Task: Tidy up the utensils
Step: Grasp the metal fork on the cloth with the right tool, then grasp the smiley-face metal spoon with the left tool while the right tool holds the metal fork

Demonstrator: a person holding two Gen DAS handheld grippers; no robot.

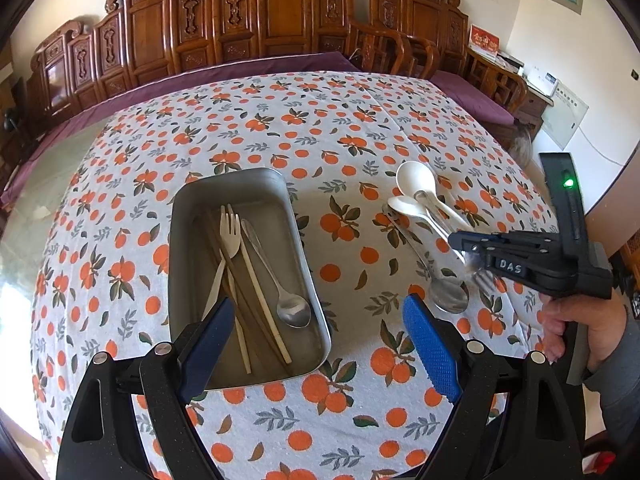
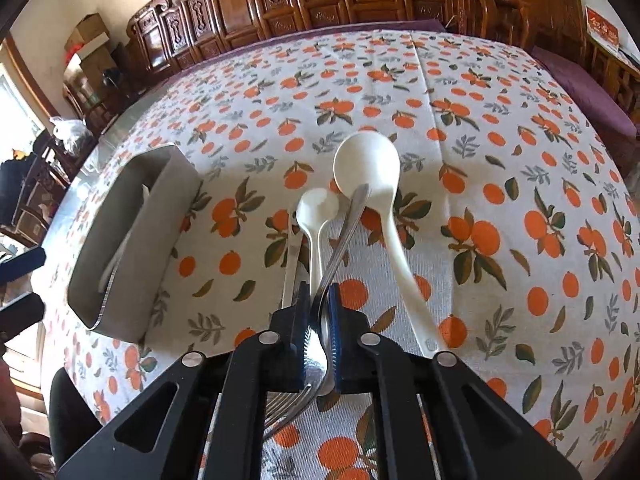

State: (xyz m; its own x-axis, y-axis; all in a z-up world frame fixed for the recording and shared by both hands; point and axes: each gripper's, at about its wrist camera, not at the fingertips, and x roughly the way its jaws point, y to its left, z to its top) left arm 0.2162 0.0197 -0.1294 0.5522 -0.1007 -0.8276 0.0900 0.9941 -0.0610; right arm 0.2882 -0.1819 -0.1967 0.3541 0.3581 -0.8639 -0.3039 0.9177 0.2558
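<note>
The metal fork (image 2: 340,248) is clamped mid-handle by the right gripper (image 2: 319,340). Being stiff, light and slippery, it may pivot. The left gripper (image 1: 316,344) is held wide, empty.

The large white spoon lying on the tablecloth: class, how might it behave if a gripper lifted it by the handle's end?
The large white spoon looks like plastic, so probably light and stiff. Its big bowl sits far from the handle's end, so it may droop or swing. The glossy surface might slip between pads.

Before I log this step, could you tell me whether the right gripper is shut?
Shut: the right gripper pinches a metal spoon.
</note>
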